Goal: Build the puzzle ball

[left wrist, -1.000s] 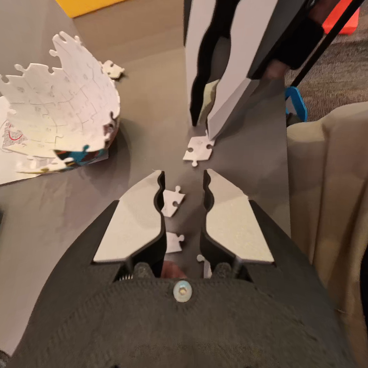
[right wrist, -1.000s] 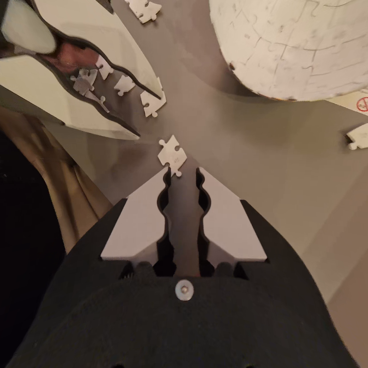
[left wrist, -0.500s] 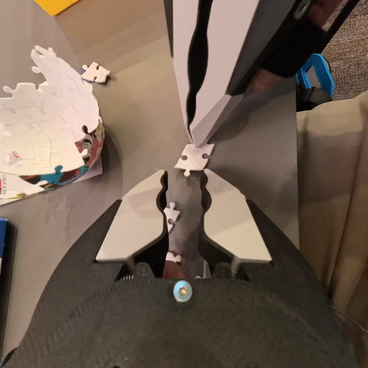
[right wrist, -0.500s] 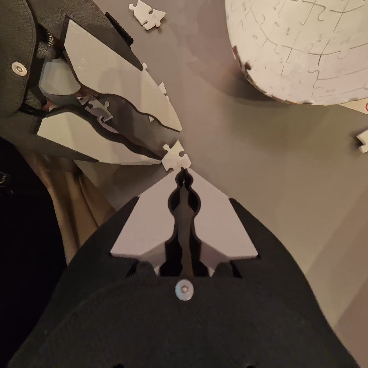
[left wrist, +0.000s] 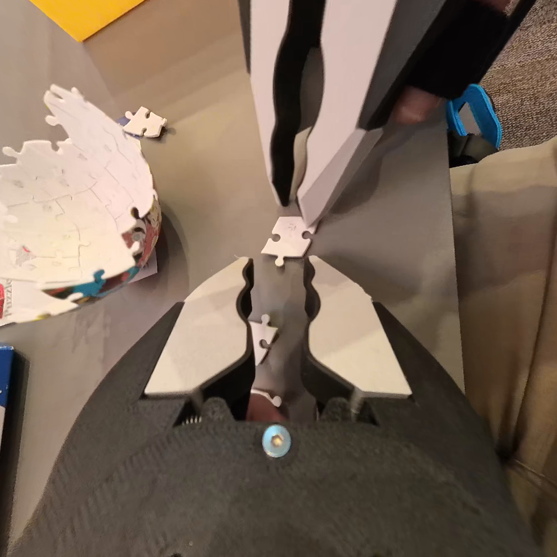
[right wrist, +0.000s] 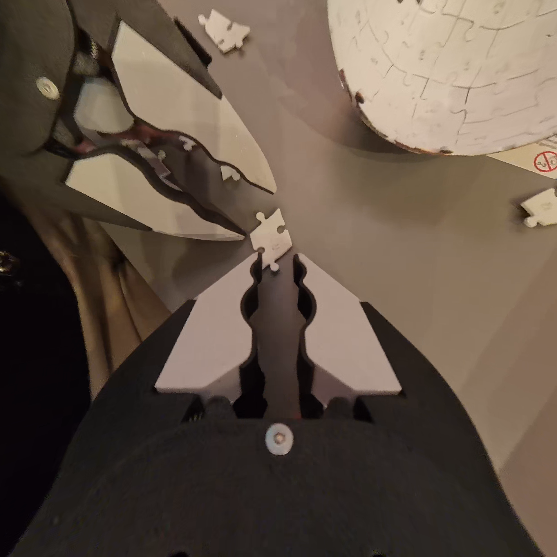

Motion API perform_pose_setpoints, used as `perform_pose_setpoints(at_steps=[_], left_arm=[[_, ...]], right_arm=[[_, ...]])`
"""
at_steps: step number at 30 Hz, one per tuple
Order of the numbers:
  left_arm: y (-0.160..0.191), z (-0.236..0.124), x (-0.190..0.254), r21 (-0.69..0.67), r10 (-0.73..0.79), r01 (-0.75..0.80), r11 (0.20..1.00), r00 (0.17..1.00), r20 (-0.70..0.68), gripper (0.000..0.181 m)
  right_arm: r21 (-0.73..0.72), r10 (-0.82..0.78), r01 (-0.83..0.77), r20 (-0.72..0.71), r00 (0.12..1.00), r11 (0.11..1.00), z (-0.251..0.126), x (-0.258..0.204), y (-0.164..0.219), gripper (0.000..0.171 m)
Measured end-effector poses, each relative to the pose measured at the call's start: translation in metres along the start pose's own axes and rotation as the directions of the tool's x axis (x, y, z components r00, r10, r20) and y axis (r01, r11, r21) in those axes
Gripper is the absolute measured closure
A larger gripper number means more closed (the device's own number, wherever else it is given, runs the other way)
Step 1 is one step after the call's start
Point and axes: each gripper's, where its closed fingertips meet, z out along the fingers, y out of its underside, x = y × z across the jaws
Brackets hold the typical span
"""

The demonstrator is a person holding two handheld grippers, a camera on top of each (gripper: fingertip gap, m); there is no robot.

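Observation:
A white puzzle piece (left wrist: 289,238) lies flat on the grey table, also in the right wrist view (right wrist: 271,235). My left gripper (left wrist: 278,265) is open and empty, its tips just short of the piece. My right gripper (right wrist: 277,257) faces it from the far side, open by a narrow gap, with one fingertip (left wrist: 307,221) touching the piece's edge. The piece's small tab lies between the right tips. The half-built puzzle ball (left wrist: 69,211), white inside and printed outside, stands to the left; in the right wrist view (right wrist: 452,75) it is at the top right.
Loose pieces lie by the ball (left wrist: 146,120), under the left gripper (left wrist: 263,337) and in the right wrist view (right wrist: 226,33) (right wrist: 542,208). A paper sheet (right wrist: 536,159) lies under the ball. A blue box (left wrist: 6,376) is at the left edge. Beige cloth (left wrist: 506,301) borders the table's right edge. My left and right fingertips are right by each other.
The left gripper moved up to the piece. The right gripper shut at the piece's edge half a second ago and now stands slightly open. The piece has turned a little.

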Motion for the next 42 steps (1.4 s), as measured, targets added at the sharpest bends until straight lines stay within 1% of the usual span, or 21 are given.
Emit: perform_pose_setpoints(at_steps=[2, 4, 7, 10, 16, 20, 22, 24, 27, 28, 30, 32, 33, 35, 36, 37, 39, 41, 42], left_arm=[[-0.001, 0.001, 0.0, -0.005, 0.013, -0.013, 1.0, 1.0, 0.002, 0.151], [-0.003, 0.003, -0.001, -0.005, 0.016, -0.016, 1.0, 1.0, 0.001, 0.153], [-0.004, 0.004, 0.0, 0.001, 0.012, -0.012, 1.0, 1.0, -0.004, 0.155], [-0.004, 0.004, 0.0, 0.005, 0.019, -0.019, 1.0, 1.0, 0.013, 0.155], [-0.004, 0.003, -0.002, 0.005, 0.011, -0.011, 1.0, 1.0, 0.024, 0.151], [-0.004, 0.004, -0.004, 0.013, 0.004, -0.004, 1.0, 1.0, 0.013, 0.145], [-0.005, 0.004, -0.003, 0.02, 0.023, -0.023, 1.0, 1.0, 0.003, 0.146], [-0.007, 0.006, -0.002, 0.024, 0.054, -0.054, 0.998, 0.998, -0.014, 0.149], [-0.005, 0.009, 0.002, -0.002, 0.101, -0.101, 0.995, 0.994, -0.039, 0.176], [-0.006, 0.009, 0.002, 0.001, 0.113, -0.113, 0.994, 0.993, -0.039, 0.178], [-0.006, 0.01, 0.002, -0.008, 0.112, -0.112, 0.994, 0.993, -0.047, 0.178], [-0.007, 0.009, 0.002, -0.02, 0.131, -0.132, 0.991, 0.989, -0.074, 0.179], [-0.009, 0.007, 0.0, -0.023, 0.132, -0.134, 0.991, 0.988, -0.085, 0.179], [-0.016, 0.002, 0.002, -0.026, 0.119, -0.124, 0.992, 0.981, -0.15, 0.179], [-0.015, 0.001, 0.002, -0.053, 0.123, -0.135, 0.989, 0.976, -0.178, 0.179], [-0.016, 0.0, 0.0, -0.055, 0.146, -0.159, 0.986, 0.972, -0.185, 0.179], [-0.017, -0.003, -0.001, -0.066, 0.137, -0.156, 0.986, 0.963, -0.232, 0.179], [-0.02, -0.004, -0.004, -0.072, 0.119, -0.14, 0.987, 0.964, -0.239, 0.177], [-0.023, -0.006, -0.005, -0.066, 0.112, -0.131, 0.989, 0.964, -0.239, 0.174]], right_arm=[[-0.004, -0.022, 0.022, 0.003, 1.0, 1.0, 0.003, 0.001, -0.003, 0.147], [-0.006, -0.013, 0.013, 0.024, 1.0, 1.0, 0.006, 0.001, -0.006, 0.147], [-0.007, -0.01, 0.01, -0.001, 1.0, 1.0, 0.008, 0.007, -0.009, 0.164], [0.022, 0.043, -0.043, 0.025, 0.999, 0.999, 0.008, 0.009, -0.01, 0.17], [0.075, 0.072, -0.076, 0.053, 0.996, 0.994, 0.0, 0.006, -0.012, 0.171], [0.118, 0.081, -0.093, 0.096, 0.992, 0.989, -0.006, -0.001, -0.017, 0.171], [0.141, 0.076, -0.093, 0.125, 0.989, 0.986, -0.007, -0.006, -0.021, 0.171], [0.144, 0.044, -0.063, 0.132, 0.99, 0.988, -0.007, -0.011, -0.024, 0.171], [0.143, 0.024, -0.043, 0.134, 0.991, 0.989, -0.008, -0.013, -0.024, 0.171], [0.14, 0.018, -0.037, 0.131, 0.991, 0.989, -0.008, -0.013, -0.023, 0.171], [0.142, -0.011, -0.005, 0.108, 0.994, 0.99, -0.01, -0.012, -0.023, 0.171], [0.146, -0.098, 0.091, 0.039, 0.994, 0.985, -0.016, -0.01, -0.028, 0.171], [0.128, -0.147, 0.144, 0.015, 0.989, 0.981, -0.017, -0.011, -0.03, 0.17], [0.059, -0.231, 0.231, -0.006, 0.973, 0.971, -0.016, -0.014, -0.027, 0.166], [0.031, -0.26, 0.261, -0.018, 0.965, 0.965, -0.015, -0.014, -0.026, 0.165], [0.015, -0.279, 0.28, -0.029, 0.96, 0.96, -0.015, -0.014, -0.027, 0.165], [0.006, -0.291, 0.292, -0.028, 0.956, 0.957, -0.016, -0.015, -0.03, 0.17], [0.011, -0.273, 0.273, -0.029, 0.962, 0.962, -0.019, -0.013, -0.032, 0.17], [0.027, -0.251, 0.252, -0.028, 0.968, 0.967, -0.021, -0.012, -0.034, 0.171]])
